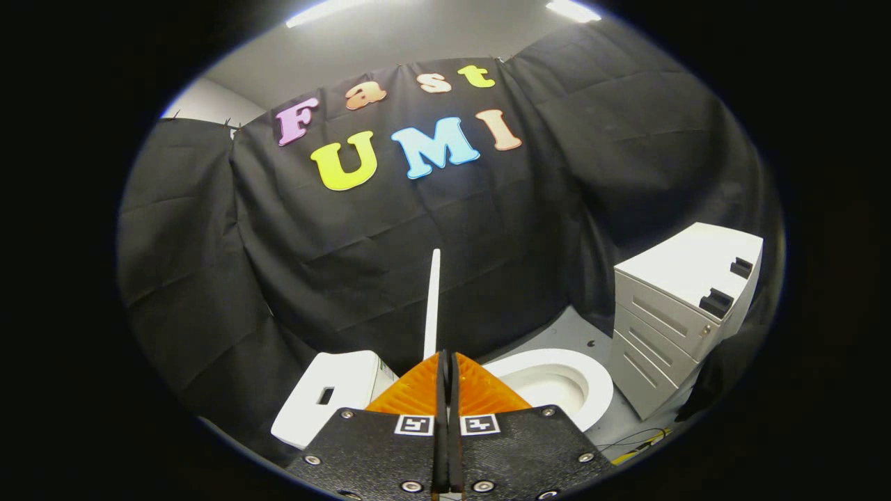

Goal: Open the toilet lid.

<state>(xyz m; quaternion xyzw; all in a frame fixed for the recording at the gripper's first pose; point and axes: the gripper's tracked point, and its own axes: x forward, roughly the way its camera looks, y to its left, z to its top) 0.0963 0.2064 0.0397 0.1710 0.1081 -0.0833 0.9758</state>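
Note:
The white toilet lid [433, 306] stands nearly upright and I see it edge-on, as a thin strip rising from just behind my fingertips. My gripper [445, 356] is shut, and the lid's lower edge runs down into the seam between the two fingers. The open toilet bowl with its white seat [597, 390] lies to the right of the fingers. The white tank [327, 396] is to their left. The lid's hinge is hidden behind the fingers.
A white drawer cabinet [679, 306] stands close to the right of the bowl. Black cloth walls close in behind and to the left. Yellow and black cables [644, 445] lie on the grey floor near the cabinet's foot.

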